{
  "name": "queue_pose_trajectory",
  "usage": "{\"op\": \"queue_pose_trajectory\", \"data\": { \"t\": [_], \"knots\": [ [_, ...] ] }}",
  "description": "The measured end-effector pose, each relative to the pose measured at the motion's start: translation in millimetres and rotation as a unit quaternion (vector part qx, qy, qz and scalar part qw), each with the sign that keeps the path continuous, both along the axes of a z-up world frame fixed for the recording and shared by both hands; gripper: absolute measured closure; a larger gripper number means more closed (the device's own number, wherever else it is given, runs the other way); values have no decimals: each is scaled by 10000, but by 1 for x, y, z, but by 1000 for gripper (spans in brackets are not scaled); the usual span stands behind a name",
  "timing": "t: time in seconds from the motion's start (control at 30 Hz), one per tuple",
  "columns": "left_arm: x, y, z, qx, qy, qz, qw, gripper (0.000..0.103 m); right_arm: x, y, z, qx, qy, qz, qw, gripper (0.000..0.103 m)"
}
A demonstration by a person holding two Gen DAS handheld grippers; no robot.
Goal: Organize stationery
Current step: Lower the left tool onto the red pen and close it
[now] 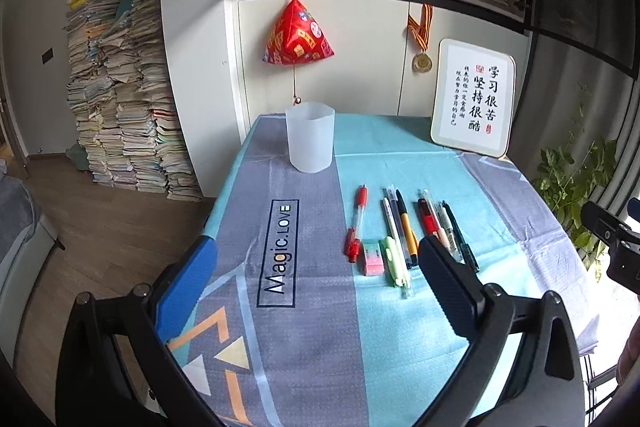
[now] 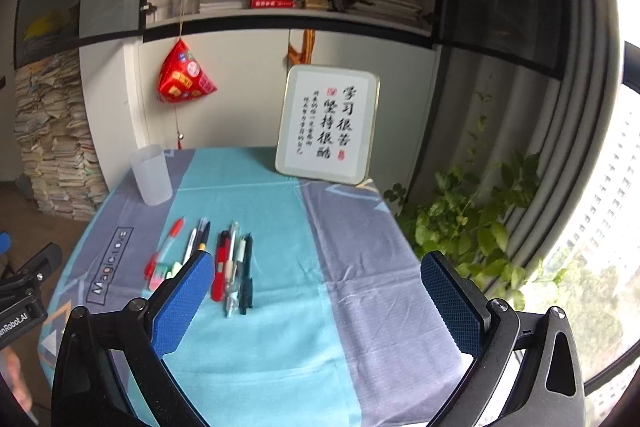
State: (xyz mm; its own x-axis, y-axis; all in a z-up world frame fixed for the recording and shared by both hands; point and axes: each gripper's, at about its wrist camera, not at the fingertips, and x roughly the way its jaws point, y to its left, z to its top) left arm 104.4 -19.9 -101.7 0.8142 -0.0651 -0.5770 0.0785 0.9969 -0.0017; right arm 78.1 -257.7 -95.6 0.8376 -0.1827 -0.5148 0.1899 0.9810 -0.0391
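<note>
Left gripper (image 1: 316,275): jaws spread wide, holding nothing, raised above the near edge of the table (image 1: 520,187). Right gripper (image 2: 316,291): likewise wide open and empty, poised over the near right part of the cloth.

Ahead of the left gripper and slightly right of its centre line lies the stationery, laid out in a row parallel to the gripper's axis. From left to right: a red pen (image 1: 356,223), a pink eraser (image 1: 373,257) touching its near end, a green-capped pen (image 1: 394,259), a yellow-and-black pen (image 1: 406,227), then a tight cluster of pens (image 1: 440,223) partly behind the right finger. From the right gripper, the same row sits ahead and to the left, beside its left finger.

Farther ahead of the left gripper, well apart from the row, stands a translucent cup (image 1: 310,135), upright and apparently empty; judged to be the intended holder.

Assessment: nothing yet collected. The lengthwise layout favours a pinch across each barrel. The eraser, touching its neighbours, risks being dragged along.
</note>
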Motion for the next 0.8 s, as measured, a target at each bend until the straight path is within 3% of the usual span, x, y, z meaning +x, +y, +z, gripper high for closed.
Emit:
{"op": "queue_pose_trajectory", "data": {
  "t": [0.13,0.3,0.57,0.8],
  "knots": [
    [26,-5,-28,176,296,-13,9994,10,33,1,-32,-12,341,21,9994,0],
    [58,-15,-62,163,712,-207,9971,26,56,-5,-62,126,646,45,9978,0],
    [96,-21,-92,476,1002,-195,9936,31,68,-9,-69,22,639,45,9979,0],
    [127,-22,-92,78,1305,-342,9908,34,71,-8,-68,-9,537,47,9985,0]
  ]
}}
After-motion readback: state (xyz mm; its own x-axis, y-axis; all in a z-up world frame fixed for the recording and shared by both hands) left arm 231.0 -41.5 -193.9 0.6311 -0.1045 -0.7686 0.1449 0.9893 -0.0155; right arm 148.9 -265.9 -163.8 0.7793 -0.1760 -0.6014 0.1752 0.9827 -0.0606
